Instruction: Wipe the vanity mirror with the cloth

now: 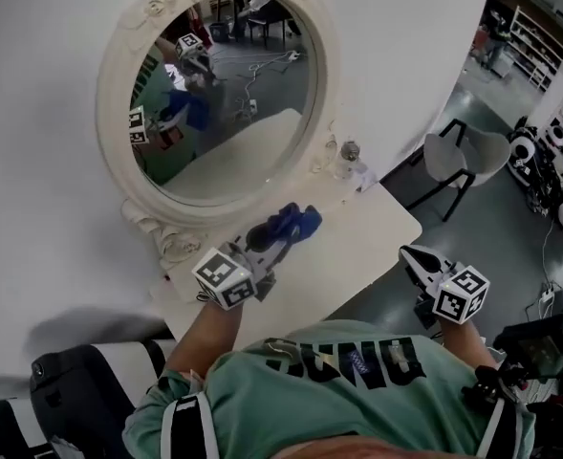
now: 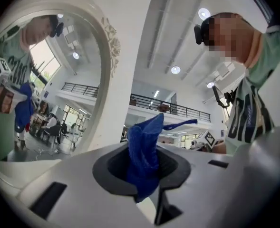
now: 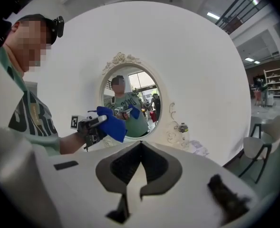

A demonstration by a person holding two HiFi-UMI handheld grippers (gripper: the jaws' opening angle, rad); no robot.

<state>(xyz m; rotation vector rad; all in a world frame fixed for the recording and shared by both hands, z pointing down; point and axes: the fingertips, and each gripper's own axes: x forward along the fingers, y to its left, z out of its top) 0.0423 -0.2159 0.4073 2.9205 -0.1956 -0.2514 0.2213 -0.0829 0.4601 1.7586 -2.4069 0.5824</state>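
Because the cloth (image 1: 295, 223) is only pinched by a small bit in the left gripper (image 1: 265, 237), with the mirror (image 1: 233, 113) just ahead and not yet touched, it could be pulled loose when rubbed hard. One cloth, one mirror and two grippers are counted; the right gripper (image 1: 417, 261) is squeezed shut on nothing.
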